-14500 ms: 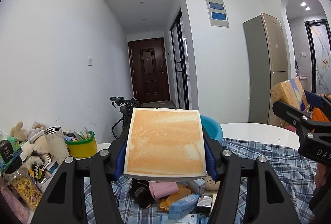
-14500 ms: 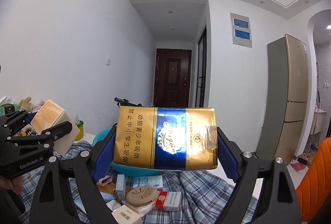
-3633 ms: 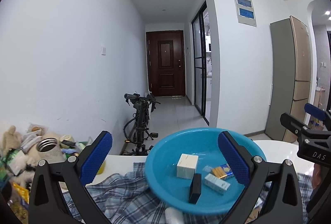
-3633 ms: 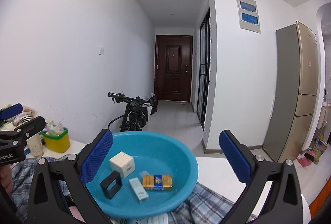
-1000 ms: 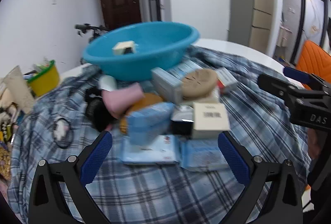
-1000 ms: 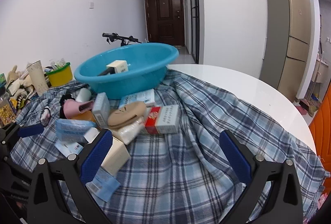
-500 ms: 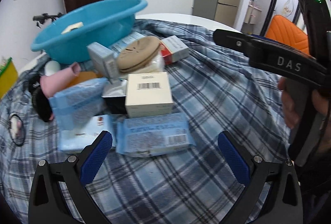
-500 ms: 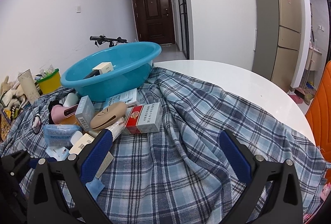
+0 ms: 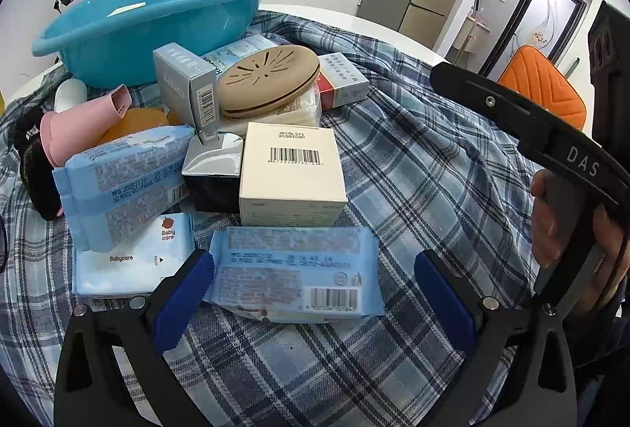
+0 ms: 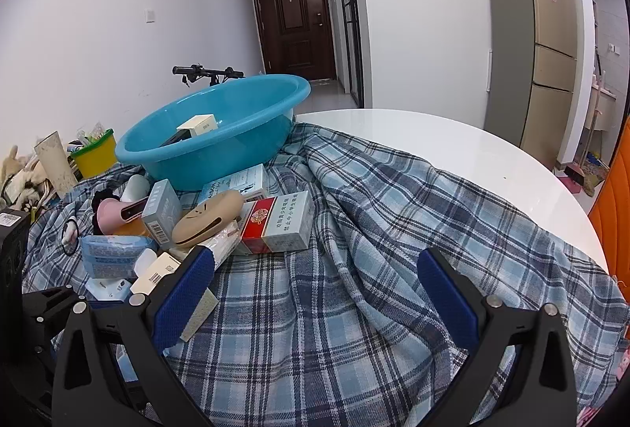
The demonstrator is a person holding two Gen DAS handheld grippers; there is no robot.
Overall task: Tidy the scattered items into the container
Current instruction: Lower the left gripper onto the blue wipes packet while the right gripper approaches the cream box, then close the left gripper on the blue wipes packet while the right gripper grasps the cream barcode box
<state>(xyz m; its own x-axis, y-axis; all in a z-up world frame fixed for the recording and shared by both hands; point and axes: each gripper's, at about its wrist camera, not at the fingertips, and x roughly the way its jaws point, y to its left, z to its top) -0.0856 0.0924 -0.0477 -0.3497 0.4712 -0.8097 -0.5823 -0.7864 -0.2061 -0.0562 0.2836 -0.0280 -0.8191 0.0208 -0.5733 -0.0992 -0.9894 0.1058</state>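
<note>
— What was the left tool (image 9: 311, 299) doing?

— It stood released, its blue pads spread wide, low over the checked cloth (image 9: 413, 167). A flat blue wipes pack (image 9: 297, 275) lay between the pads; the left pad (image 9: 181, 299) sat just at the pack's edge, the right pad well apart from it. Whether the left pad touched the pack, I could not tell.

— And beyond that pack?

— Just behind it stood a cream box (image 9: 291, 171) with a barcode on top. To its left were a black and silver box (image 9: 212, 171), a second blue wipes pack (image 9: 122, 182) and a white Babycare pack (image 9: 130, 257). Farther back lay a tan slotted disc (image 9: 267, 80), a grey carton (image 9: 185, 88), a red and white carton (image 9: 342, 80) and a pink object (image 9: 78, 123).

— The right tool (image 10: 315, 299)?

— Also released and holding nothing, above bare cloth, to the right of the heap. In the left wrist view a hand (image 9: 567, 230) gripped its handle.

— Where was the container?

— The blue basin (image 10: 220, 127) sat at the far side of the pile, on the white bench (image 10: 453, 147), touching the rearmost items. A cream box (image 10: 199, 125) lay inside it, with something dark beside that.
</note>
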